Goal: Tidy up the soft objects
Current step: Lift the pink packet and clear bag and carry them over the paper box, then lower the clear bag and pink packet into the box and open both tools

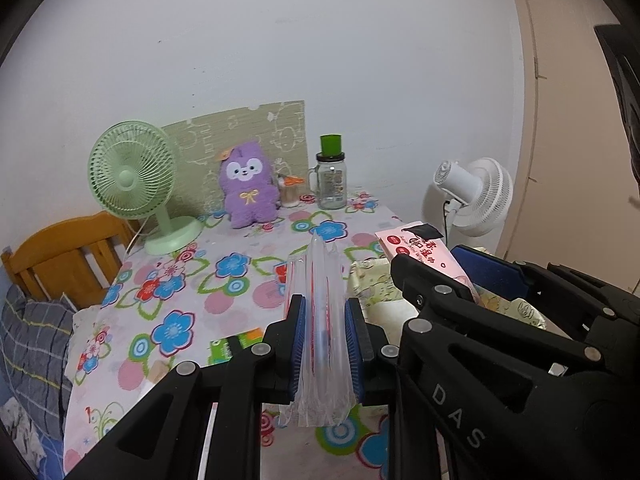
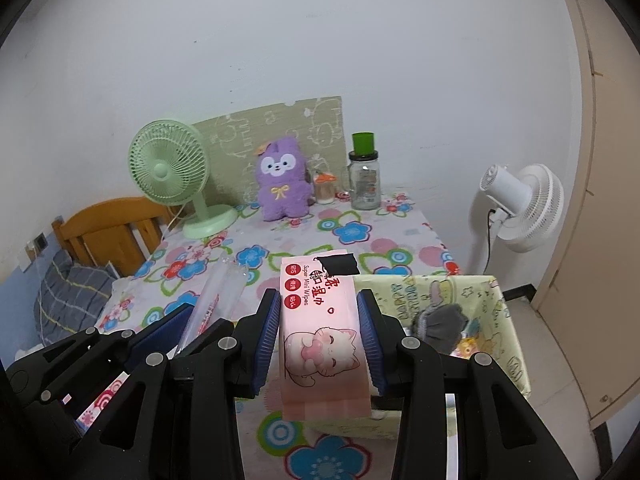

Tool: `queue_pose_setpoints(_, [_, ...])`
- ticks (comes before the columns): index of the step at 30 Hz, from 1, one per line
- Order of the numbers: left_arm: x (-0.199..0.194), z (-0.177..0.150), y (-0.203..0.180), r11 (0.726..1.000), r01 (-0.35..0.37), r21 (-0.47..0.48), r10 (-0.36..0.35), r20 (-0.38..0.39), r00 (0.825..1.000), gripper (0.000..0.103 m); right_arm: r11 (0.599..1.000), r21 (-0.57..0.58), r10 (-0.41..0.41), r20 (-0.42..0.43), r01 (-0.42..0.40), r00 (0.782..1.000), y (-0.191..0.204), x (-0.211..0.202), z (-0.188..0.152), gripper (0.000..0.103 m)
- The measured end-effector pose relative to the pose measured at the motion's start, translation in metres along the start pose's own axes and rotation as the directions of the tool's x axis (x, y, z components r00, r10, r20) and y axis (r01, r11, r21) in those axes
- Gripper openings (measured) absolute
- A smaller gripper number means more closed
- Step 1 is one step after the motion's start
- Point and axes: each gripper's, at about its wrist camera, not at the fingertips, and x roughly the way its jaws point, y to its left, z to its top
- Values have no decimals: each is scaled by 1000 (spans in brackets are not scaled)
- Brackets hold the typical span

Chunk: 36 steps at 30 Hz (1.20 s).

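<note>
My left gripper [image 1: 325,308] is shut on a clear plastic pack [image 1: 320,320] with red print, held edge-on above the flowered table. My right gripper [image 2: 318,304] is shut on a pink pack of mini wipes [image 2: 320,328] with a cat drawing, held over the left edge of a pale yellow fabric storage box [image 2: 508,344]. A grey soft item [image 2: 442,322] lies inside the box. The wipes pack [image 1: 420,250] and right gripper [image 1: 432,276] also show in the left wrist view, and the clear pack [image 2: 218,292] shows in the right wrist view. A purple plush toy [image 1: 248,186] sits at the back.
A green desk fan [image 1: 136,176] stands back left, a glass jar with green cup [image 1: 331,176] and a small toothpick jar [image 1: 289,192] back centre. A white floor fan [image 1: 476,196] stands right of the table. A wooden bed head [image 1: 60,256] and grey plaid bedding [image 1: 32,344] lie left.
</note>
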Motion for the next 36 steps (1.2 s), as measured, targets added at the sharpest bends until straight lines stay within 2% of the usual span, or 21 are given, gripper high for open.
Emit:
queue_pose_setpoints(21, [36, 19, -53, 994, 96, 58, -96, -13, 995, 18, 995, 50, -82, -7, 82, 997, -62, 12, 8, 43])
queue_pose_setpoints(36, [74, 23, -90, 977, 192, 88, -188, -52, 981, 18, 985, 113, -123, -50, 128, 991, -111, 32, 3, 43])
